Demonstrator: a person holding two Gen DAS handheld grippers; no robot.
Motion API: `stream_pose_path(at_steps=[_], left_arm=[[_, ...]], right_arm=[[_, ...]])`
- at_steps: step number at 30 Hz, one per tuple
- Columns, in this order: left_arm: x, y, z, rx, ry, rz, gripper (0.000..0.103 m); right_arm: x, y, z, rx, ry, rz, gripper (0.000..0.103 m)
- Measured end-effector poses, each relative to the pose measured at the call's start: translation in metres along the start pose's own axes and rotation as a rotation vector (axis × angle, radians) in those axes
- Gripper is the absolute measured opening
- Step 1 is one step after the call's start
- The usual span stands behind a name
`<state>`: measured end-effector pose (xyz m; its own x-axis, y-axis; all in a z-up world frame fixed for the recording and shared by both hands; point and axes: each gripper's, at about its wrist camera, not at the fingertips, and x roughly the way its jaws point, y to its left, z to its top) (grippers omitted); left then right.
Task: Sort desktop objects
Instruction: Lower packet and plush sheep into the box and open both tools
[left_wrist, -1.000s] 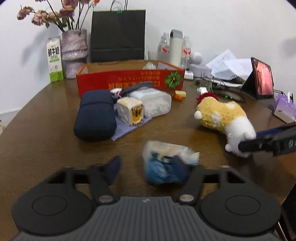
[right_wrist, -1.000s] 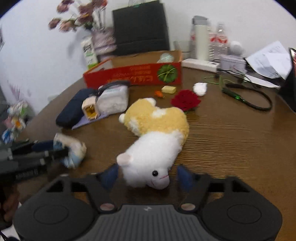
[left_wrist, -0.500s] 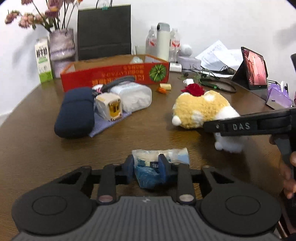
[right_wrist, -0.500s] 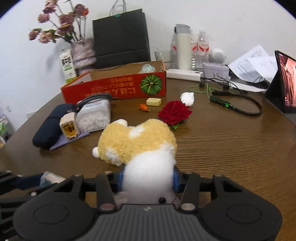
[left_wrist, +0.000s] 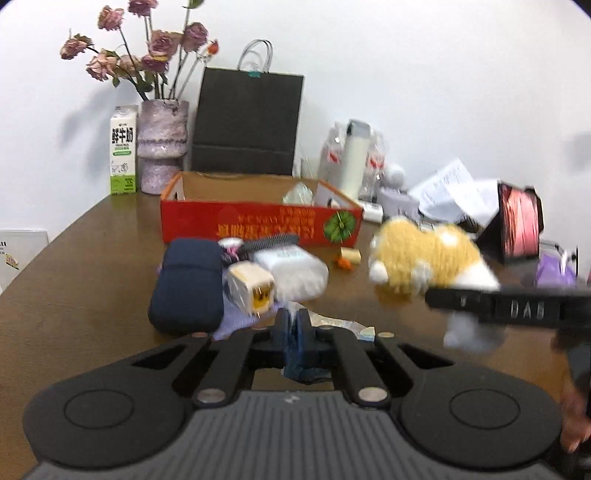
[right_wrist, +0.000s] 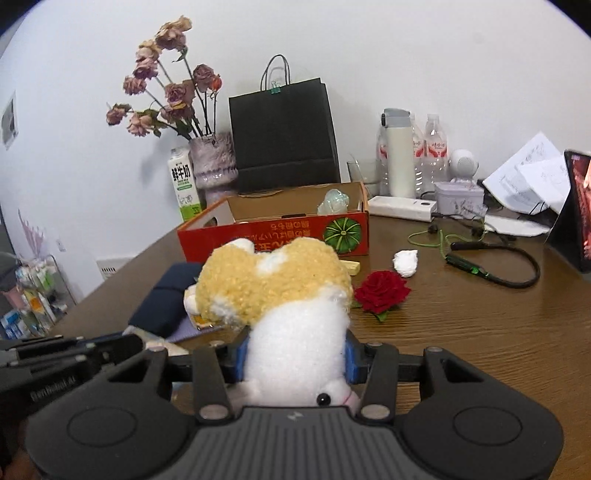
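My left gripper (left_wrist: 294, 326) is shut on a small blue and clear plastic packet (left_wrist: 301, 363), held above the table. My right gripper (right_wrist: 295, 356) is shut on the white head end of a yellow and white plush toy (right_wrist: 273, 291) and holds it off the table. The plush (left_wrist: 424, 258) and right gripper also show at the right of the left wrist view. A red open cardboard box (left_wrist: 258, 221) stands behind, with a pale wrapped item inside; it also shows in the right wrist view (right_wrist: 277, 229).
A navy pouch (left_wrist: 188, 284), a white packet (left_wrist: 295, 273) and a small yellow and white box (left_wrist: 253, 288) lie before the box. A red rose (right_wrist: 382, 290), white wad (right_wrist: 406, 260), green cable, tablet (right_wrist: 578, 206), bottles, black bag (right_wrist: 282, 136), vase and milk carton (left_wrist: 123, 149) stand around.
Both grippers closed, the left on the packet and the right on the plush, then lifted them off the table and moved toward the red box.
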<state>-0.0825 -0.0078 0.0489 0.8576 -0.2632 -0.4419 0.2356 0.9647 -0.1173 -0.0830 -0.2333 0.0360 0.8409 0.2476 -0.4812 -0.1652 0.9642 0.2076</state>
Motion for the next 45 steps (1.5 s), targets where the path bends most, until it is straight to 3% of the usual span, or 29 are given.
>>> stream_pose_path(at_steps=[7, 15, 18, 22, 24, 26, 30, 35, 36, 38, 42, 45], left_arm=[[0.035, 0.024, 0.065, -0.030, -0.058, 0.023, 0.005], [0.122, 0.078, 0.173, -0.060, -0.021, 0.047, 0.005], [0.181, 0.093, 0.202, -0.059, 0.034, 0.071, 0.005], [0.279, 0.101, 0.229, -0.023, 0.184, 0.060, 0.005], [0.320, 0.103, 0.235, 0.020, 0.223, 0.077, 0.005], [0.354, 0.110, 0.231, 0.000, 0.277, 0.096, 0.005], [0.398, 0.122, 0.218, -0.016, 0.374, 0.096, 0.006], [0.418, 0.124, 0.207, -0.016, 0.486, 0.090, 0.011], [0.415, 0.124, 0.208, -0.015, 0.478, 0.081, 0.013], [0.406, 0.125, 0.212, -0.013, 0.441, 0.077, 0.034], [0.387, 0.122, 0.230, 0.008, 0.414, 0.096, 0.040], [0.358, 0.120, 0.243, -0.007, 0.370, 0.137, 0.057]], right_arm=[[0.034, 0.005, 0.051, -0.018, -0.031, 0.049, 0.045], [0.129, 0.007, 0.173, -0.021, -0.018, 0.093, 0.045], [0.190, 0.009, 0.213, -0.014, 0.045, 0.088, 0.045], [0.285, 0.008, 0.245, 0.016, 0.184, 0.031, 0.045], [0.331, 0.003, 0.251, 0.044, 0.268, 0.008, 0.045], [0.371, -0.001, 0.250, 0.054, 0.346, -0.015, 0.045], [0.424, -0.011, 0.237, 0.058, 0.446, -0.064, 0.046], [0.448, -0.019, 0.218, 0.058, 0.506, -0.089, 0.049], [0.448, -0.019, 0.217, 0.051, 0.501, -0.088, 0.049], [0.446, -0.018, 0.218, 0.039, 0.505, -0.096, 0.061], [0.423, -0.016, 0.238, 0.033, 0.459, -0.084, 0.063], [0.392, -0.011, 0.255, 0.003, 0.407, -0.097, 0.076]])
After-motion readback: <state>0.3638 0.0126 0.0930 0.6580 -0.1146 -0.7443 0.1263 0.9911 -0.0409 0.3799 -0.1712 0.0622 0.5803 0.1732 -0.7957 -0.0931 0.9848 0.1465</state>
